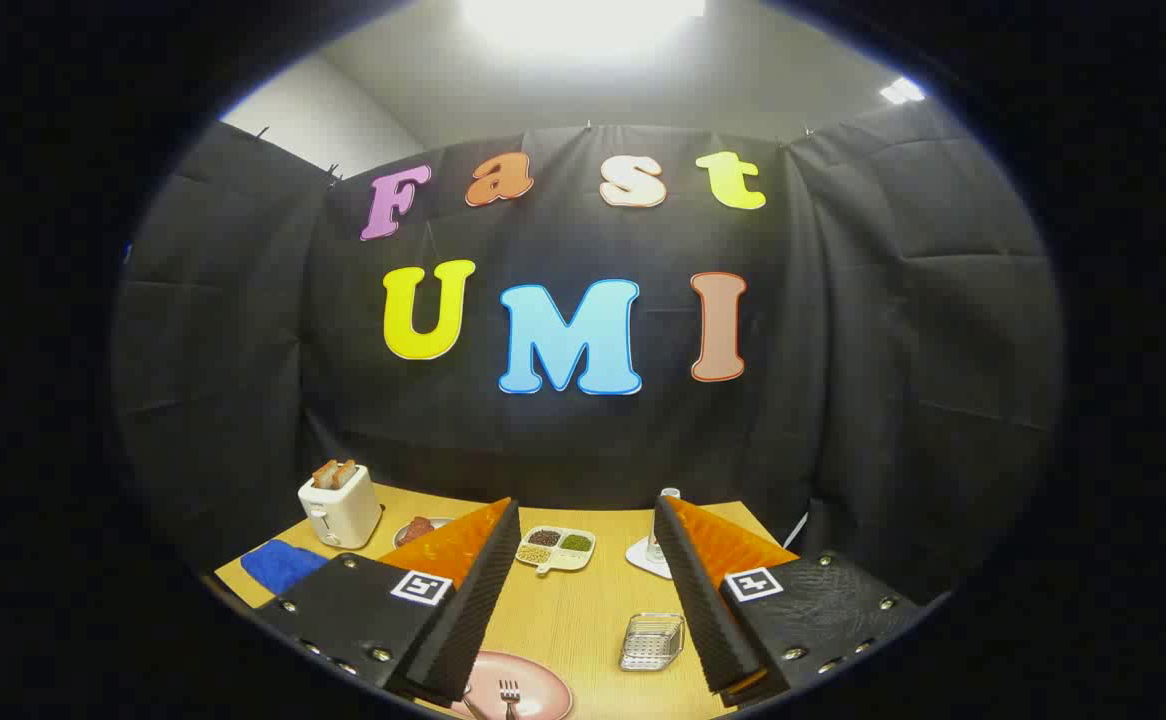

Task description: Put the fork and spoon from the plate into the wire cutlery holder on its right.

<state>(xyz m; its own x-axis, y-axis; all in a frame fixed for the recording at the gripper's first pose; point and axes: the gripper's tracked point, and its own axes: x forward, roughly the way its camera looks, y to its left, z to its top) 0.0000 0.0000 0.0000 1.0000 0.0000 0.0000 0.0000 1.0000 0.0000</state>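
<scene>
Tongs agape, empty, fork (handle cut off), spoon hidden

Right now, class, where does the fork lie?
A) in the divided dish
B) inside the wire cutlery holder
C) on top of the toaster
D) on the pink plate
D: the fork rests on the pink plate, between the open claw fingers; the wire cutlery holder looks empty.

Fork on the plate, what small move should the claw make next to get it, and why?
Probably tip down and ease toward the fork. The claw is open and holds nothing, and the fork lies on the plate between and below the fingers, with the holder to its right.
</scene>
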